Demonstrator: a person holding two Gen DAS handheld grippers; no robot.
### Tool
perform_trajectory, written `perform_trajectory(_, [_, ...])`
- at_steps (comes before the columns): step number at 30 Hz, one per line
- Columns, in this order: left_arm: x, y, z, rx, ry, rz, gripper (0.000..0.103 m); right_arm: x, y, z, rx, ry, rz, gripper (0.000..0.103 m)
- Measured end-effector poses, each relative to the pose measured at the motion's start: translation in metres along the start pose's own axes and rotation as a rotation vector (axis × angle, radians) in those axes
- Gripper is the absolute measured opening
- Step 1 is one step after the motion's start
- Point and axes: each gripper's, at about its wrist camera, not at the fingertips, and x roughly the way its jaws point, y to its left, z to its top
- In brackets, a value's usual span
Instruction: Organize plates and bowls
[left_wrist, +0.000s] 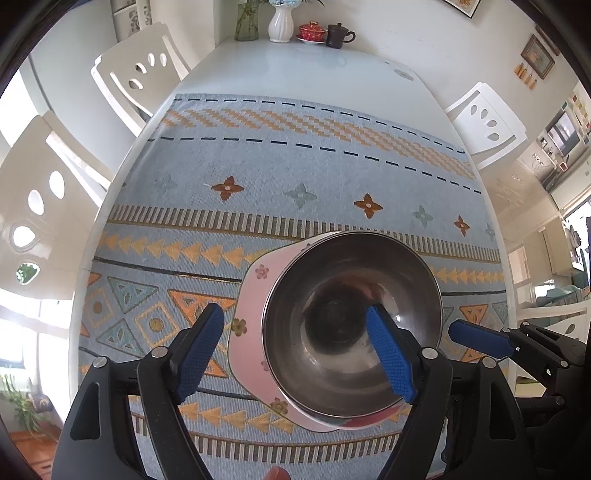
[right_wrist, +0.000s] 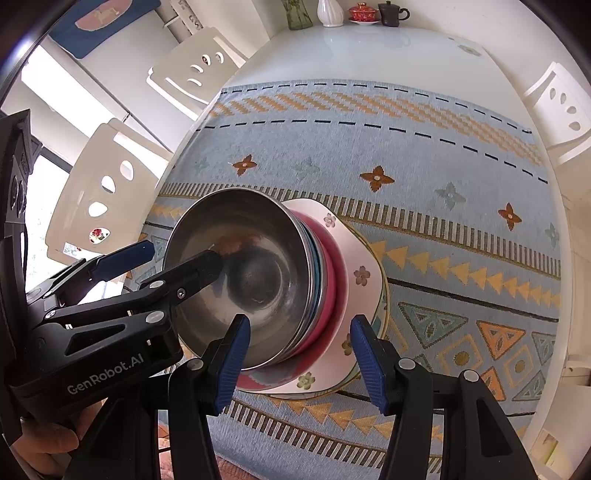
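A steel bowl (left_wrist: 351, 317) sits on top of a stack: blue and red bowls under it, then a pink flowered plate (left_wrist: 251, 306). The stack also shows in the right wrist view, steel bowl (right_wrist: 251, 280) over the pink plate (right_wrist: 354, 295). My left gripper (left_wrist: 295, 350) is open; its right finger reaches inside the steel bowl and its left finger is outside, over the cloth. In the right wrist view the left gripper (right_wrist: 173, 258) straddles the bowl's left rim. My right gripper (right_wrist: 299, 354) is open and empty, just in front of the stack.
A patterned blue cloth (left_wrist: 295, 177) covers the white table (left_wrist: 295, 70). Vases, a red lidded cup and a dark mug (left_wrist: 338, 35) stand at the far edge. White chairs (left_wrist: 136, 77) flank the table on the left and right.
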Motion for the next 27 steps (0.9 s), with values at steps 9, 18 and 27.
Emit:
perform_trajectory(9, [-0.0003,0.0063,-0.0007,-0.005,0.000,0.005,0.079,0.0027,0.0018,0.0008,-0.003,0.002,0.005,0.055])
perform_trajectory(18, [-0.0009,0.0077,-0.0013,0.007,0.000,0.006,0.079,0.0032,0.0030,0.0012,-0.003,0.002,0.006,0.055])
perform_trajectory(27, [-0.0001,0.0108,0.0006,0.017,0.005,0.003,0.080,0.0055,0.0039,0.0002,0.018,0.003,0.017,0.055])
